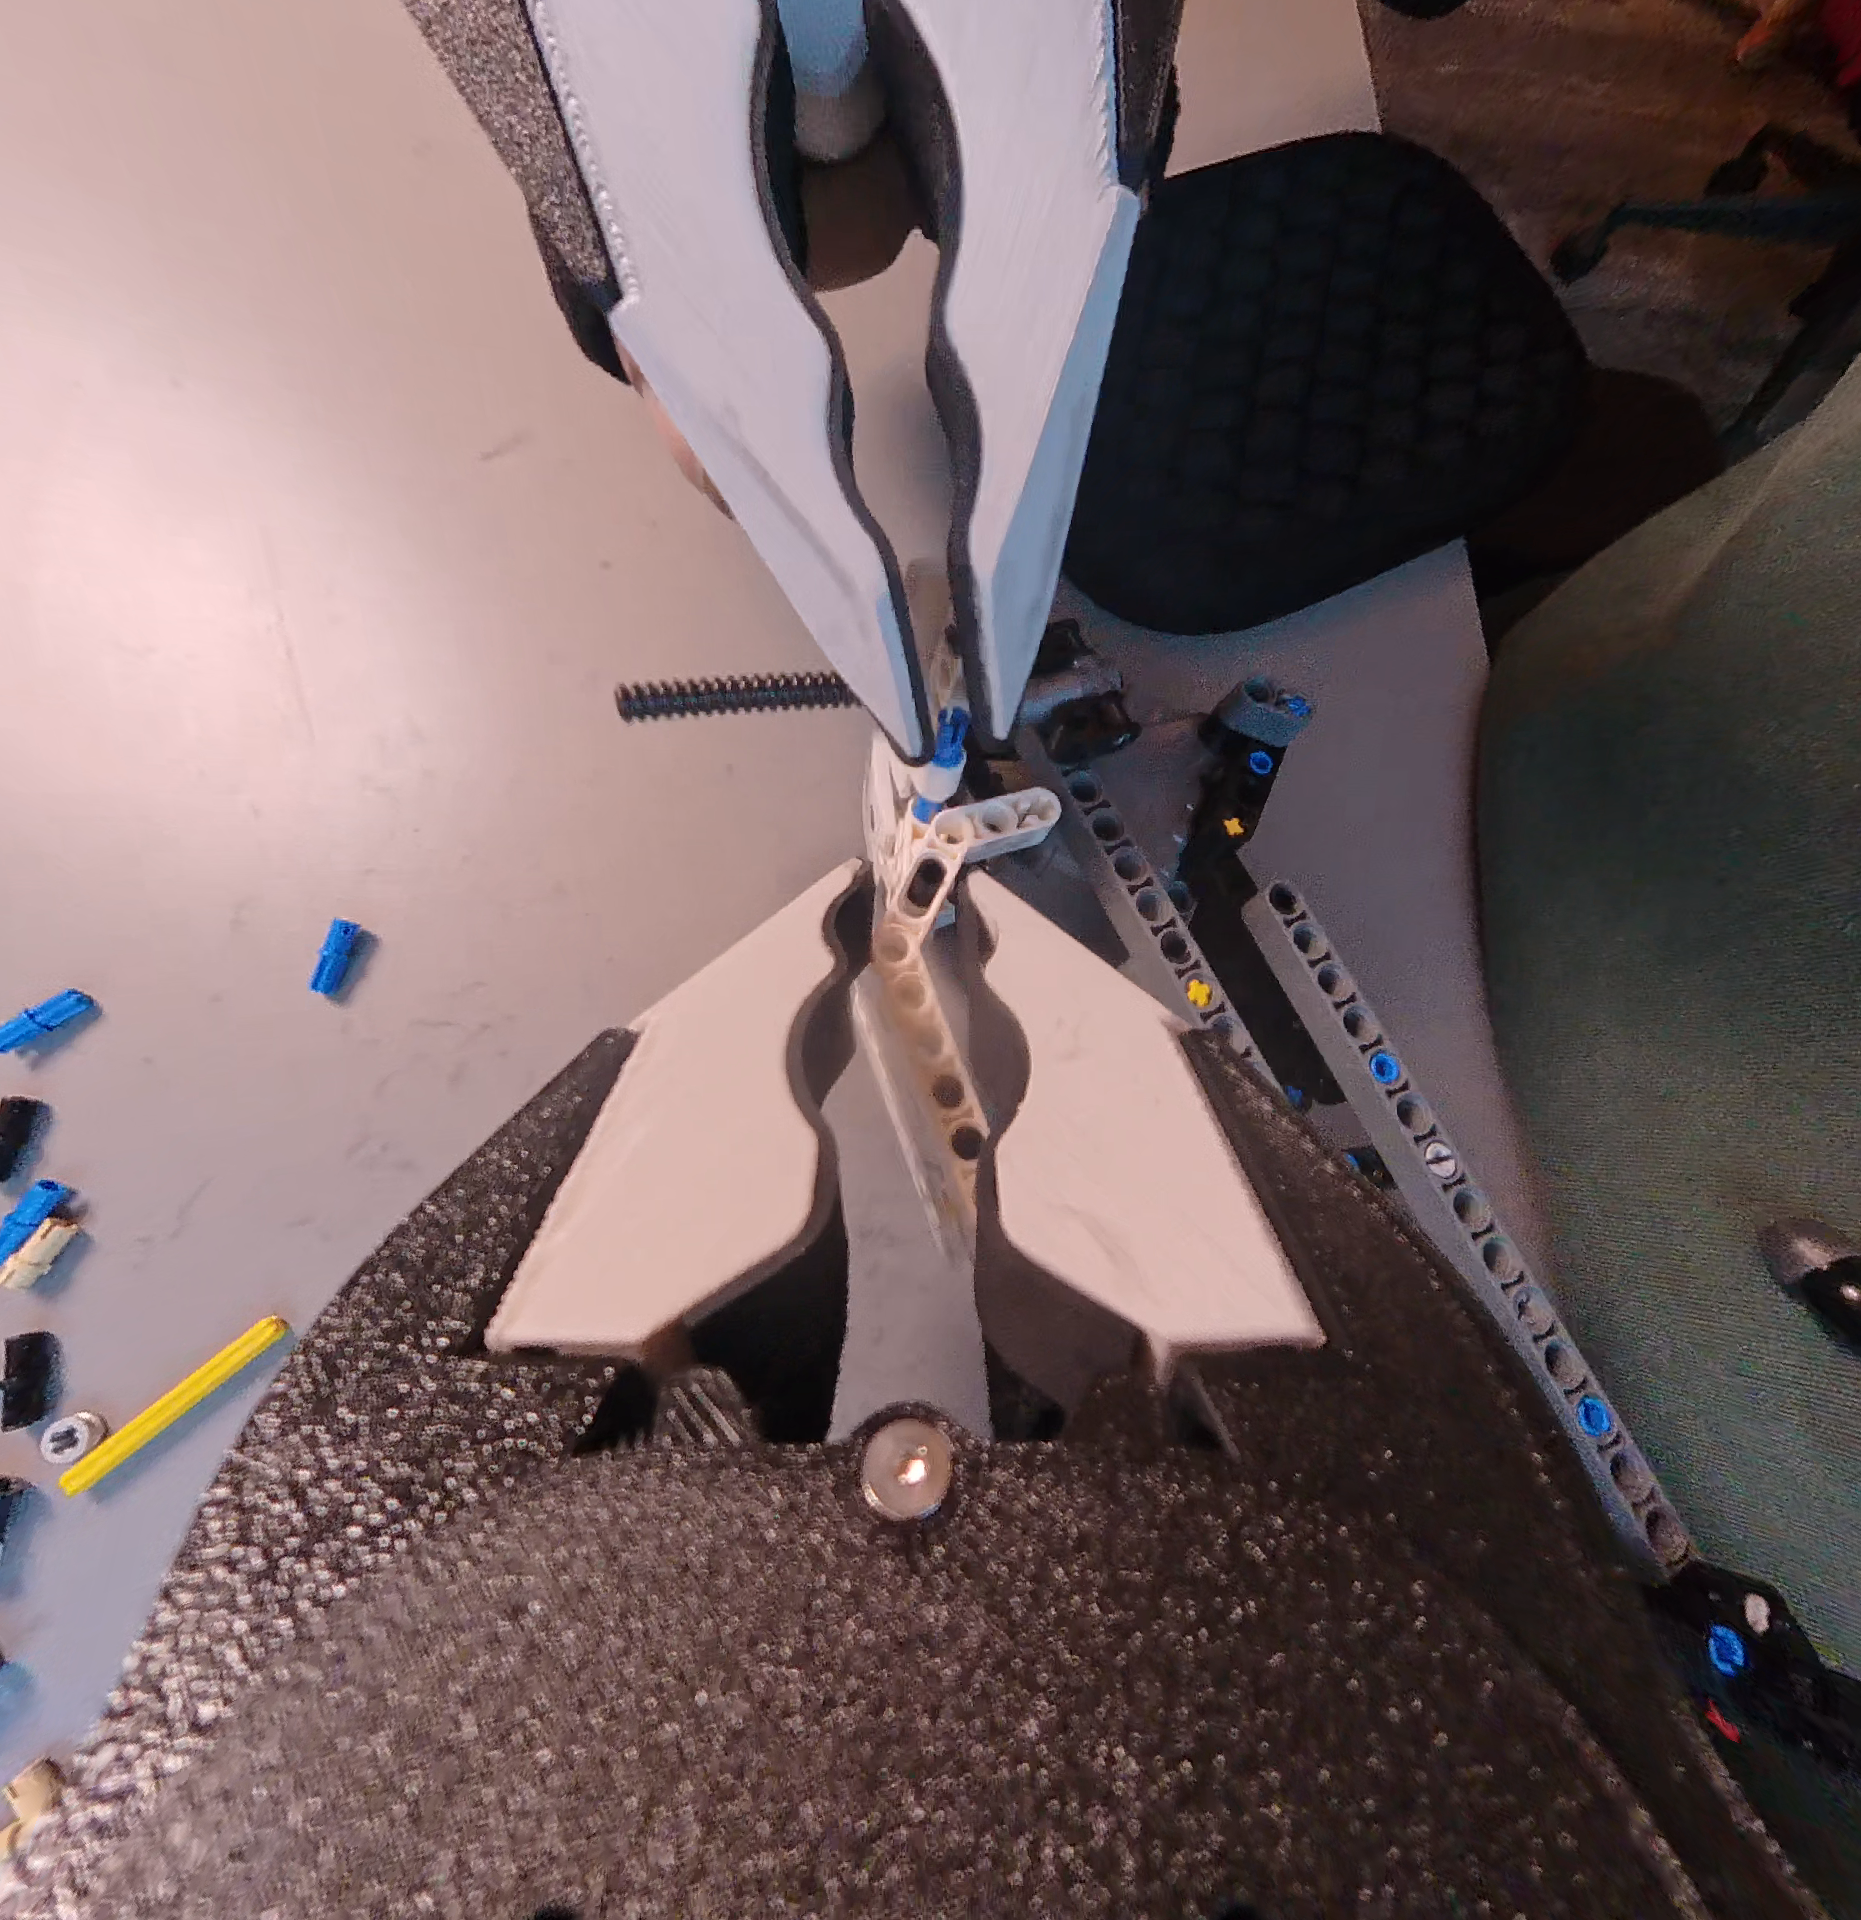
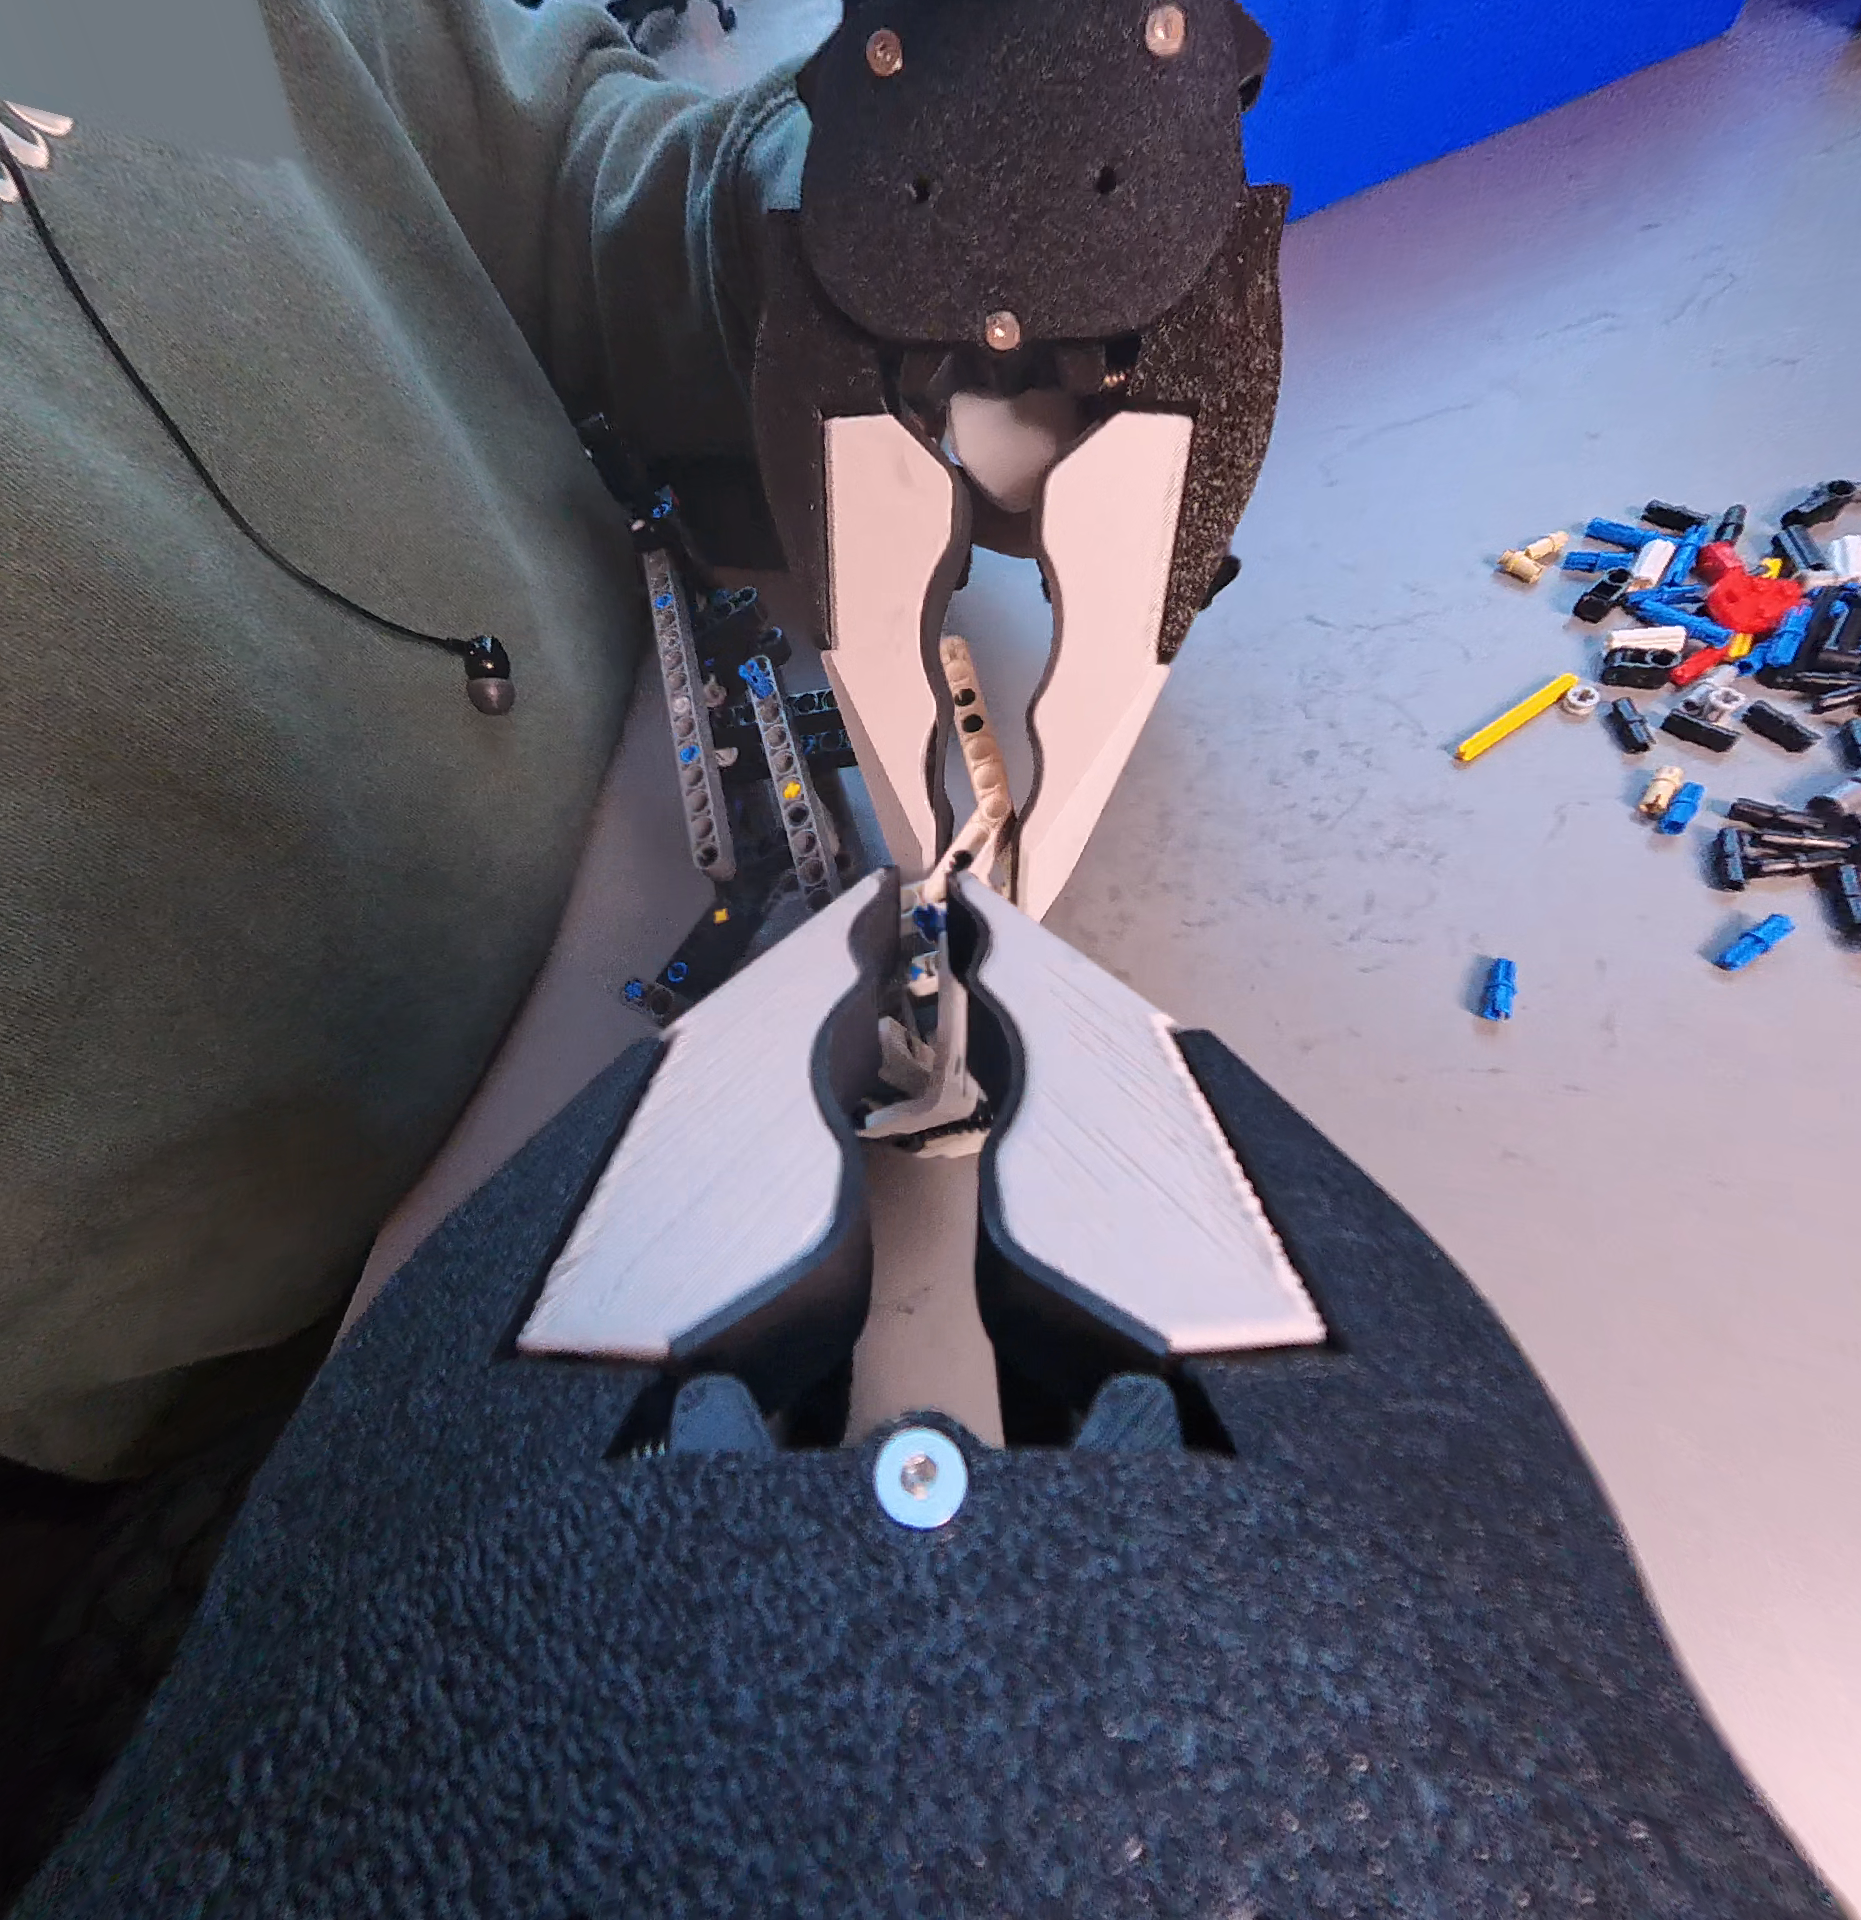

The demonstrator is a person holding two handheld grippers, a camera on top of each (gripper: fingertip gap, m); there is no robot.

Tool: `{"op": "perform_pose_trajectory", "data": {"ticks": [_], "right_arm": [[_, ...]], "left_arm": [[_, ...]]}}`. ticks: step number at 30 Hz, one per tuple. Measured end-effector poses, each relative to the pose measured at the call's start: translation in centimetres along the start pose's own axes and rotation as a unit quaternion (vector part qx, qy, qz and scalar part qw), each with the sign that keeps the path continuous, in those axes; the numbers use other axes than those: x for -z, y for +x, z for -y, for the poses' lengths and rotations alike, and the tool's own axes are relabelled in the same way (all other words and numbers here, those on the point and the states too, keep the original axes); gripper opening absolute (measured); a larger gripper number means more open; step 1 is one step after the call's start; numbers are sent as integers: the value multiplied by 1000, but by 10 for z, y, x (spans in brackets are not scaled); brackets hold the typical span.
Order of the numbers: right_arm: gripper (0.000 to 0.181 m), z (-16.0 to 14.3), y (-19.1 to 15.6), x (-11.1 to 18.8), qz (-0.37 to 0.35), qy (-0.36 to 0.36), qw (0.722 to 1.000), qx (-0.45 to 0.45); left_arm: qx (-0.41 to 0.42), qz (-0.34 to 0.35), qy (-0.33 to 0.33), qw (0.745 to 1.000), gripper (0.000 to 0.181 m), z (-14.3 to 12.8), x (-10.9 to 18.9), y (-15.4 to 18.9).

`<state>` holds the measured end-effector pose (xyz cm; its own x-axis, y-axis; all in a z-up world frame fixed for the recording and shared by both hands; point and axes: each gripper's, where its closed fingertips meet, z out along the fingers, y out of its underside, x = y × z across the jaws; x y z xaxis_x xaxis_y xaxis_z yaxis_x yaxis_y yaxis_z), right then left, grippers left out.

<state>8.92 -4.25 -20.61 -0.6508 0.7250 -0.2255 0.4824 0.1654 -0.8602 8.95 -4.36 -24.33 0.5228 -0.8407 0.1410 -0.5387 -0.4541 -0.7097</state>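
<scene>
Two grippers met tip to tip above the surface point(image 1: 282, 520). The left gripper point(image 1: 921, 878) was closed on a white perforated beam point(image 1: 931, 1039), whose long axis ran forward between its fingers, the far end pointing at the right gripper point(image 1: 952, 740). The right gripper pinched a blue pin point(image 1: 941, 753), its axis roughly in line with that gripper's fingers and its free end at the beam's end holes. Whether the pin was seated could not be told. A short white link point(image 1: 993, 816) branched rightward. A grey beam frame point(image 1: 1425, 1122) lay right of the left gripper, loose parts point(image 2: 1757, 623) right of the right gripper.
</scene>
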Motion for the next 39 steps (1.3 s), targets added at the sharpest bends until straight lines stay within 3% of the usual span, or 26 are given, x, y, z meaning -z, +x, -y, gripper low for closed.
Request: {"op": "perform_pose_trajectory", "data": {"ticks": [4, 13, 20, 24, 30, 39], "right_arm": [[19, 5, -1, 7, -19, -23, 999, 29], [17, -6, 3, 7, -73, -97, 990, 72], [20, 1, 4, 13, -108, -66, 990, 65], [32, 0, -1, 18, -134, -58, 987, 60], [51, -21, -8, 11, -159, -79, 982, 61], [43, -29, 0, 0, -167, -91, 981, 44]], "left_arm": [[2, -1, 5, 1000, 15, 0, 1, 0], [-3, 12, 17, 1000, 20, 2, 9, -4], [31, 39, 95, 994, 23, 13, 62, -19], [65, 36, 119, 990, 26, 1, 90, -19], [87, -5, 104, 991, 32, -34, 76, 4], [31, 42, 100, 994, 11, -18, 55, 7]]}}
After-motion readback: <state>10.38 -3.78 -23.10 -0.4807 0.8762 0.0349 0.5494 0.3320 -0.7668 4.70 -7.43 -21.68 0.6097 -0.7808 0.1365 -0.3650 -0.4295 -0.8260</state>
